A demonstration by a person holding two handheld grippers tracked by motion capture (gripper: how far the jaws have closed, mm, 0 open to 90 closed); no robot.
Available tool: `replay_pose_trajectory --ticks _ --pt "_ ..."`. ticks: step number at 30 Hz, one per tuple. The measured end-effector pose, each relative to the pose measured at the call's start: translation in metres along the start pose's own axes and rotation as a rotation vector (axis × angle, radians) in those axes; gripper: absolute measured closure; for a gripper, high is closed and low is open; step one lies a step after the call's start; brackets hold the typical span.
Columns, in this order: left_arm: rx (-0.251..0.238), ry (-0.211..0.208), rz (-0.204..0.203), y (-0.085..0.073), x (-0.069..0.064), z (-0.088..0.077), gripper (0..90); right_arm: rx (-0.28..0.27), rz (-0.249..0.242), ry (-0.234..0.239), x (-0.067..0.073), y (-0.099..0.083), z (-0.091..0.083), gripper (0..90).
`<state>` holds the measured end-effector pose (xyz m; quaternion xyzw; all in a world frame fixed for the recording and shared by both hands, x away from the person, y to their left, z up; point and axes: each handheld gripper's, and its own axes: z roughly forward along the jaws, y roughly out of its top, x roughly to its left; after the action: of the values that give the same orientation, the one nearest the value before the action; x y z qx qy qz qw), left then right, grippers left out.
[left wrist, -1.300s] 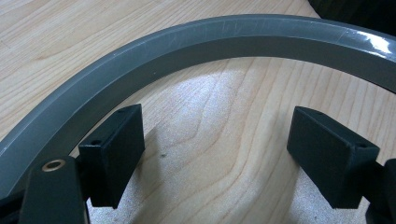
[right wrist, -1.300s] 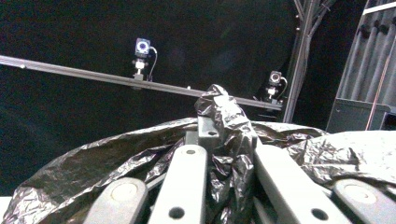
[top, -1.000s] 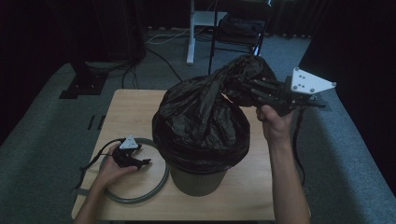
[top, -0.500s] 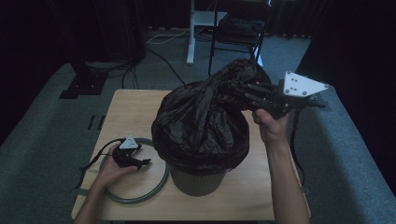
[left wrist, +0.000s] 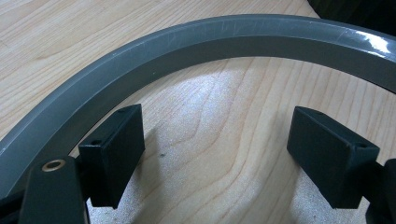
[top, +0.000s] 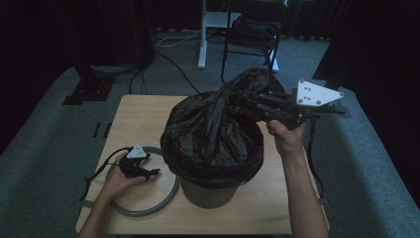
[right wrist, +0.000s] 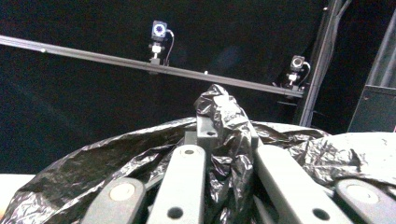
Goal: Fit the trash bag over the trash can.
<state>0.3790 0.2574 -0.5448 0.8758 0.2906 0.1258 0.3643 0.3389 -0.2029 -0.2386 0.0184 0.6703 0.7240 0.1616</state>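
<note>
A black bin bag (top: 213, 129) lines a grey bin (top: 208, 191) standing on the wooden table (top: 138, 116). My right gripper (top: 257, 101) is shut on a bunched fold of the bag's top (right wrist: 224, 121) and holds it up above the bin's right side. A grey plastic ring (top: 148, 203) lies flat on the table left of the bin. My left gripper (top: 151, 172) rests low inside that ring (left wrist: 187, 51), open, its pads (left wrist: 116, 149) apart over bare wood.
A black chair (top: 257, 29) and a white desk leg (top: 203, 34) stand on the grey carpet beyond the table. Cables trail on the floor at the back left. A rail with two small cameras (right wrist: 159, 32) crosses the dark background.
My right gripper has drawn the pinched bag top slightly down and left towards the bin. The left gripper has stayed still inside the ring.
</note>
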Motion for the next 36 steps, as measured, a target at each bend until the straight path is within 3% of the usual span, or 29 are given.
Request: replay_pose_trajectory --ticks 13,25,36 --pt "0.0 0.0 0.0 0.0 0.0 0.0 19.4 0.039 -0.005 0.026 0.0042 -0.005 0.0073 83.4" --pt "0.0 0.0 0.0 0.0 -0.0001 0.0 19.4 0.07 -0.006 0.052 0.0052 -0.0075 0.0083 61.1" --pt "0.001 0.0 0.0 0.0 -0.0001 -0.0001 19.4 0.071 -0.01 0.026 0.0031 -0.002 -0.0004 51.8"
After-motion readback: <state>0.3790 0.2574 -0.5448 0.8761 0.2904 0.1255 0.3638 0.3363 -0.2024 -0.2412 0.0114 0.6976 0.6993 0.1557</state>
